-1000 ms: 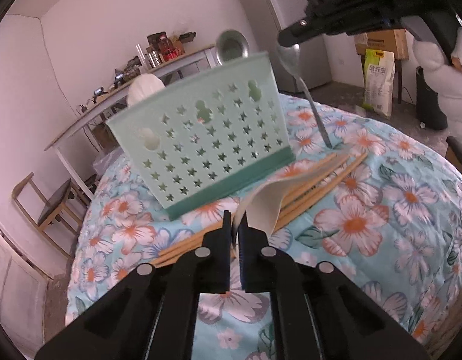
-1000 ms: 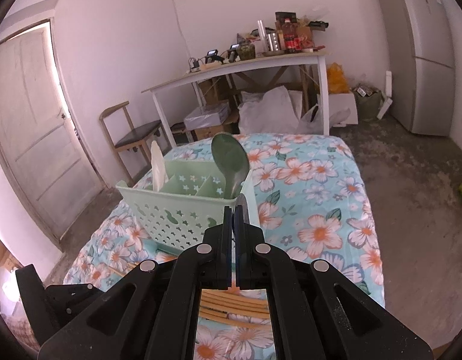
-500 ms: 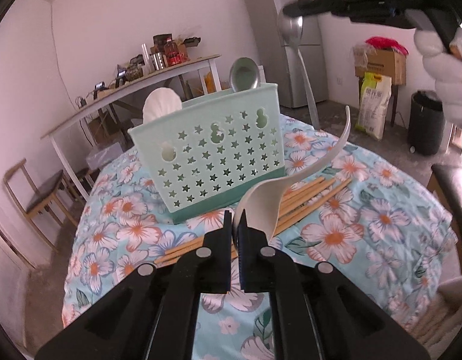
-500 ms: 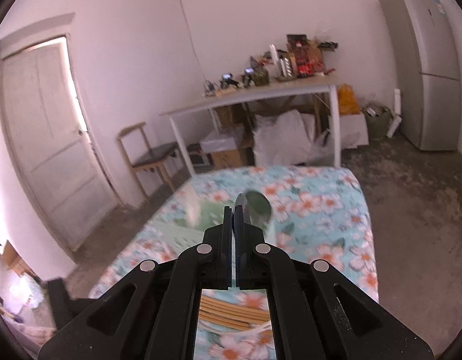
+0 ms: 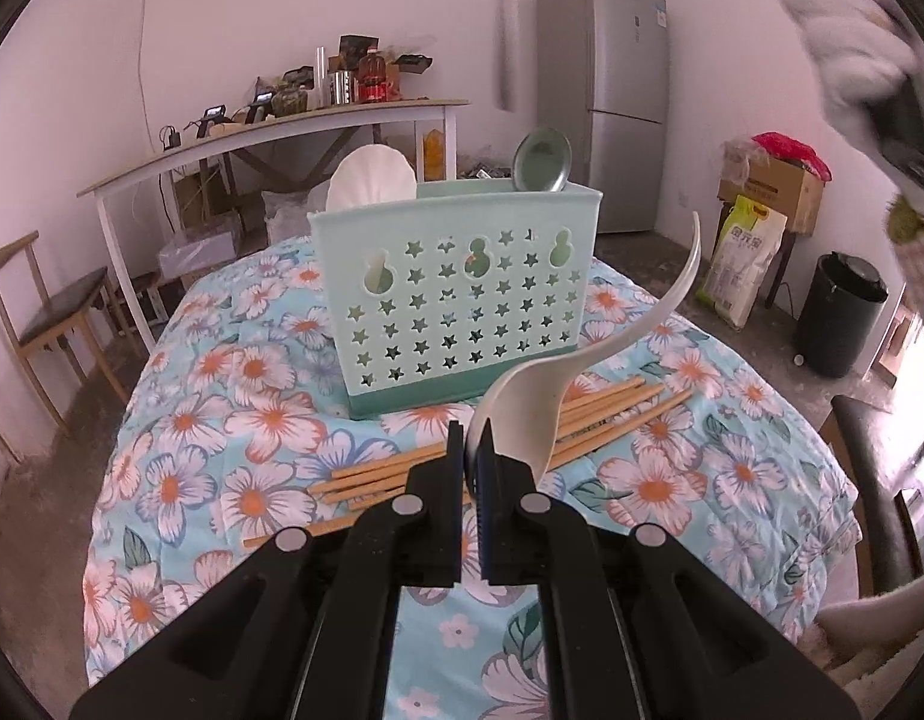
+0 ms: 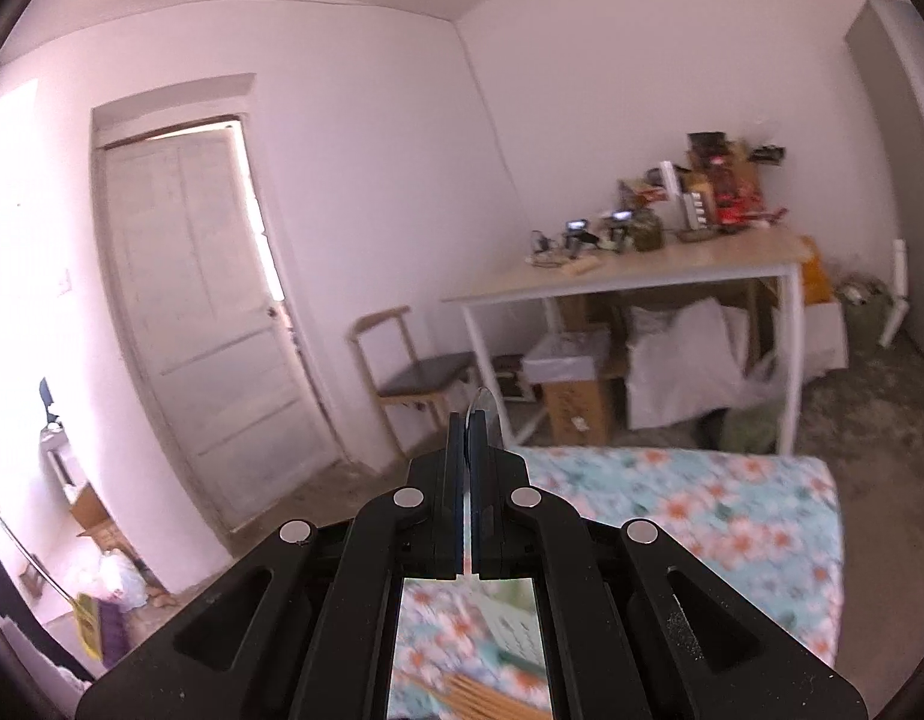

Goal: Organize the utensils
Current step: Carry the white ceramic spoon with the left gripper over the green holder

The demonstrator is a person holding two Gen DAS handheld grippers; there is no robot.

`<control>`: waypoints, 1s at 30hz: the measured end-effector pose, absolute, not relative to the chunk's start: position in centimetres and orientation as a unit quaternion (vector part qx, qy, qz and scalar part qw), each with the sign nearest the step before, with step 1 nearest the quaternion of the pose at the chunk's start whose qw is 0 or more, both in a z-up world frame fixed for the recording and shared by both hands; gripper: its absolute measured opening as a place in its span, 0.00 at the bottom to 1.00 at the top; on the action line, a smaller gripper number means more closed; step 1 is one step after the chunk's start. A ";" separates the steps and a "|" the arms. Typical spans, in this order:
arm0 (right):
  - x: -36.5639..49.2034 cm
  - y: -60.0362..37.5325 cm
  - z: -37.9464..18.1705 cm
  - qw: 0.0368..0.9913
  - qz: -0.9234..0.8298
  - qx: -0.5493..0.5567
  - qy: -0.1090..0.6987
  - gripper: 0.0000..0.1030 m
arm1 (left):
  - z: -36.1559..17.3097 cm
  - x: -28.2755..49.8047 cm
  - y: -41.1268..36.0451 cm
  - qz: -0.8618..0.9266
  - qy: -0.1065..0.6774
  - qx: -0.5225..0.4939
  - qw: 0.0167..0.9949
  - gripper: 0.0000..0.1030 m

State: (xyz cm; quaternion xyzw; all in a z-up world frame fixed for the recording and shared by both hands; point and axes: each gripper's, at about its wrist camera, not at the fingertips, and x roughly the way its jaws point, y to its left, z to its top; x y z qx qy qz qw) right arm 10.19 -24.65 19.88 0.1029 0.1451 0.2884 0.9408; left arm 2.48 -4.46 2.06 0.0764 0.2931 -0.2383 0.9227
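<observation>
Pale walls, a grey fridge (image 5: 603,102) and a cluttered white side table (image 5: 270,138) stand behind a bench (image 5: 222,396) covered in a blue floral cloth. On that cloth stands a mint-green perforated utensil basket (image 5: 462,294), upright, with a white spoon's bowl (image 5: 371,177) and a metal spoon's bowl (image 5: 543,159) rising above its far rim. Just in front of the basket lies a loose bundle of wooden chopsticks (image 5: 492,450). The left gripper (image 5: 471,450) has its jaws pinched on the bowl edge of a white ceramic soup spoon (image 5: 582,354), whose handle curves up to the right of the basket. The right gripper (image 6: 469,420) is raised, its jaws clamped tight on a thin metal utensil (image 6: 485,399) seen edge-on; in the left view a blurred metal spoon (image 5: 505,42) hangs high above the basket.
</observation>
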 end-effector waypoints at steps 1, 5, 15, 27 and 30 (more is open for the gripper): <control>11.4 -24.0 19.7 0.937 0.298 0.105 0.147 0.00 | 2.0 2.5 -4.4 -0.240 0.294 0.075 0.922 0.03; 14.8 -22.7 18.2 0.921 0.326 0.124 0.172 0.00 | 2.1 2.7 -4.2 -0.245 0.295 0.072 0.921 0.03; 19.8 -22.1 11.8 0.878 0.351 0.189 0.264 0.00 | 1.9 3.6 -4.0 -0.253 0.299 0.067 0.917 0.03; 18.6 -21.5 9.4 0.881 0.304 0.129 0.340 0.42 | 2.4 4.2 -4.0 -0.251 0.300 0.065 0.918 0.03; 15.9 -23.3 11.9 0.905 0.286 0.112 0.292 0.44 | 3.4 4.1 -4.1 -0.246 0.288 0.073 0.923 0.03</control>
